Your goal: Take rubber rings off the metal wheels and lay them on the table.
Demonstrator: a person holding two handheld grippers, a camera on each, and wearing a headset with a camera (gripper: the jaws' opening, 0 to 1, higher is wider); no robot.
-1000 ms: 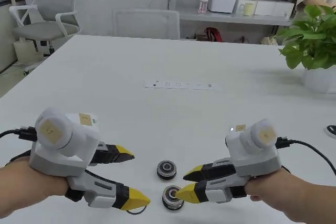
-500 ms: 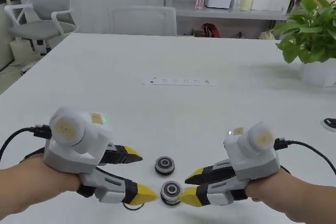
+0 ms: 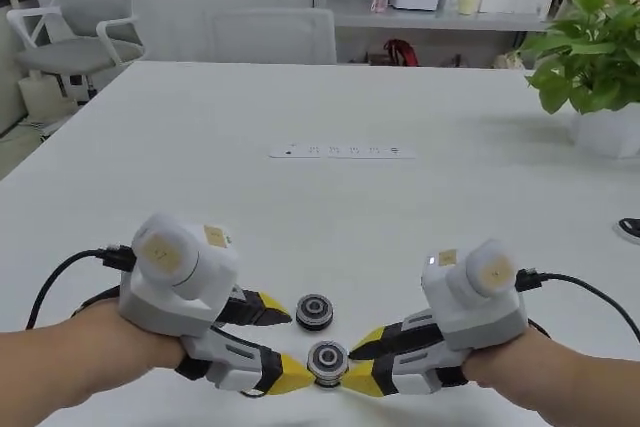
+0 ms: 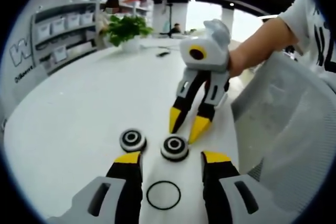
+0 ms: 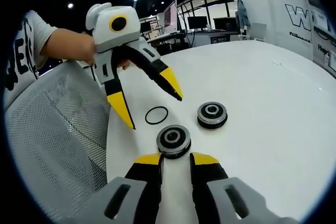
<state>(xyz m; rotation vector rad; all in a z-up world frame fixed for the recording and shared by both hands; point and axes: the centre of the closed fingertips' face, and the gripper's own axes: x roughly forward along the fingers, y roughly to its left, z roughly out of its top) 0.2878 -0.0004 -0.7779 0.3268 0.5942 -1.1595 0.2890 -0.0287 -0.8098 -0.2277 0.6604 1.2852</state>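
Two metal wheels with black rubber rings lie on the white table (image 3: 330, 217). The near wheel (image 3: 327, 358) sits between the lower tips of both grippers; the other wheel (image 3: 314, 311) lies just behind it. My left gripper (image 3: 285, 345) is open, and in its own view the near wheel (image 4: 174, 147) lies just ahead of its tips, the second wheel (image 4: 133, 139) to the left. A loose black ring (image 4: 163, 194) lies flat between its jaws. My right gripper (image 3: 360, 359) is narrowly open, its tips right at the near wheel (image 5: 173, 140), and holds nothing.
A white power strip (image 3: 342, 151) lies mid-table. A potted plant (image 3: 590, 57) stands at the far right, with a dark cable end (image 3: 630, 229) at the right edge. Office chairs (image 3: 75, 17) stand beyond the table. A mesh chair back (image 5: 58, 145) is close behind the near edge.
My left gripper has slid right until its lower tip reaches the near wheel, opposite the right gripper's tip. The right gripper has barely moved. The head camera has tilted slightly.
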